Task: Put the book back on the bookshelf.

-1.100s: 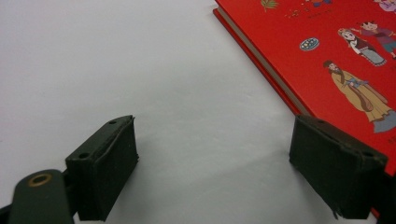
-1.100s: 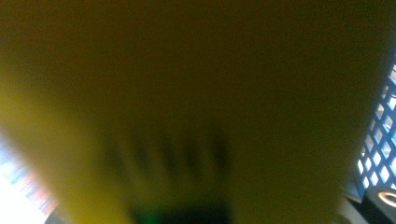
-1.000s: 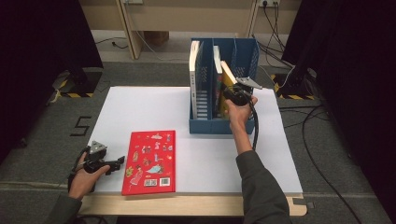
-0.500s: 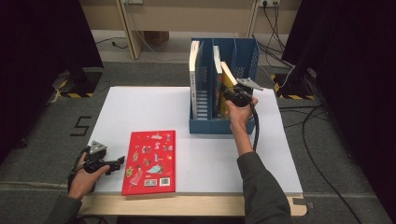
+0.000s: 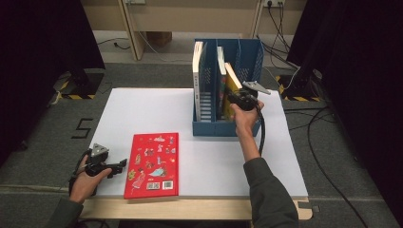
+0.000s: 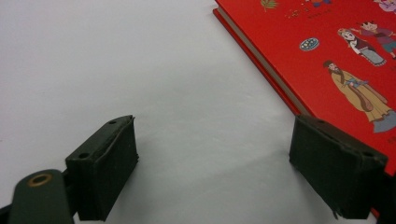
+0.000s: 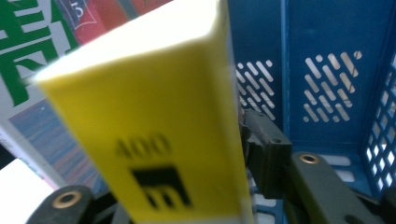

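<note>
Books are being filed into a blue perforated plastic magazine rack (image 5: 247,61) standing at the far side of the white table top (image 5: 157,109). Right gripper (image 5: 236,100) sits at the rack's middle compartment with the yellow-covered book (image 5: 231,88) between its jaws; its jaws have just been opening. In the right gripper view the yellow book (image 7: 149,135) fills the gap, and the right-hand pad stands just off its edge with a sliver of space, so I judge the grip as let go rather than clamped. This book leans tilted against a neighbouring book with a white cover and green lettering (image 7: 28,60), probably because the compartment is wider than its contents, so it rests on the neighbour once released. Another white-spined book (image 5: 197,71) stands upright in the leftmost compartment. Left gripper (image 5: 111,167) rests low on the table near the front edge, jaws wide apart and holding nothing, white surface between the pads (image 6: 105,168). Just beside it lies the red hardcover picture book (image 5: 153,164), flat, cover up; in the left gripper view its corner (image 6: 327,60) runs next to the right pad. That placement likely stages the left gripper for the red book as the next item to file.
</note>
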### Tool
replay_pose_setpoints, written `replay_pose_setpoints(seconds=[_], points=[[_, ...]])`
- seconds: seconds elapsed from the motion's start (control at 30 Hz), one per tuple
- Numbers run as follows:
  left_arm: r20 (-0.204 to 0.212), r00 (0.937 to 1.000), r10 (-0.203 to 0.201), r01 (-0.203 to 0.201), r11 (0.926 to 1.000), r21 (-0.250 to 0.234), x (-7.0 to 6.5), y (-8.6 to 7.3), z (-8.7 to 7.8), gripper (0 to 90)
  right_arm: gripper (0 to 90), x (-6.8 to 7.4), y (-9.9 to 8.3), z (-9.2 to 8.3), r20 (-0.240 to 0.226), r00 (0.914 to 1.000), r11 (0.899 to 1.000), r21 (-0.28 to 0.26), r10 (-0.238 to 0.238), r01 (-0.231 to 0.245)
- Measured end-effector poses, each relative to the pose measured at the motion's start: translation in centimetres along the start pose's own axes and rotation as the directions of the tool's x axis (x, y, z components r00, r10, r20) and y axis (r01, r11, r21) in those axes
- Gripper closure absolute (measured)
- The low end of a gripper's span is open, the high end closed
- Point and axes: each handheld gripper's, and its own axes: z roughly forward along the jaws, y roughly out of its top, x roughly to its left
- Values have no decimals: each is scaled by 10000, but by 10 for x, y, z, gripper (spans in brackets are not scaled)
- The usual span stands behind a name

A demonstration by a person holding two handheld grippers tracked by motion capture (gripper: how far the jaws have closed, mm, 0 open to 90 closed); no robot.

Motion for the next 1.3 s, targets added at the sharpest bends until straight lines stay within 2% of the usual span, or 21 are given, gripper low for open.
replay_pose_setpoints(seconds=[0.1,0.2,0.23,0.3,0.4,0.53,0.63,0.83,0.97,1.07,1.3], points=[[-1,10000,25,-25,10000,26,0,0,0,139,585,-2,-2,-3,-172,9996,9998,22,218,-218],[-2,10000,0,0,10000,1,0,0,0,139,544,-3,-5,-7,-339,9994,9998,192,84,-77],[-1,10000,20,-20,10000,16,0,0,0,139,537,-4,-6,-8,-328,9993,9996,216,171,-164],[1,10000,25,-25,10000,24,0,0,0,139,531,-5,-9,-12,-352,9993,9998,108,147,-144],[-4,10000,3,-3,10000,-1,0,0,0,139,515,-7,-12,-18,-368,9992,9998,137,-124,129],[1,10000,17,-17,10000,15,0,0,0,139,504,-6,-17,-28,-897,9959,9998,123,-112,123],[-5,10000,22,-22,10000,15,0,0,0,139,503,-4,-20,-35,-790,9952,9983,56,-574,580],[-4,10000,17,-17,10000,-4,0,0,0,140,496,-3,-24,-47,-985,9903,9950,94,-983,997],[8,10000,32,-32,10000,16,0,0,0,139,494,-4,-24,-54,-832,9886,9920,59,-1251,1260],[23,10000,34,-34,10000,34,1,0,0,138,494,-6,-25,-57,-823,9905,9938,67,-1099,1108],[42,10000,26,-26,10000,27,1,0,0,138,502,-7,-28,-59,-697,9876,9896,212,-1405,1423]])
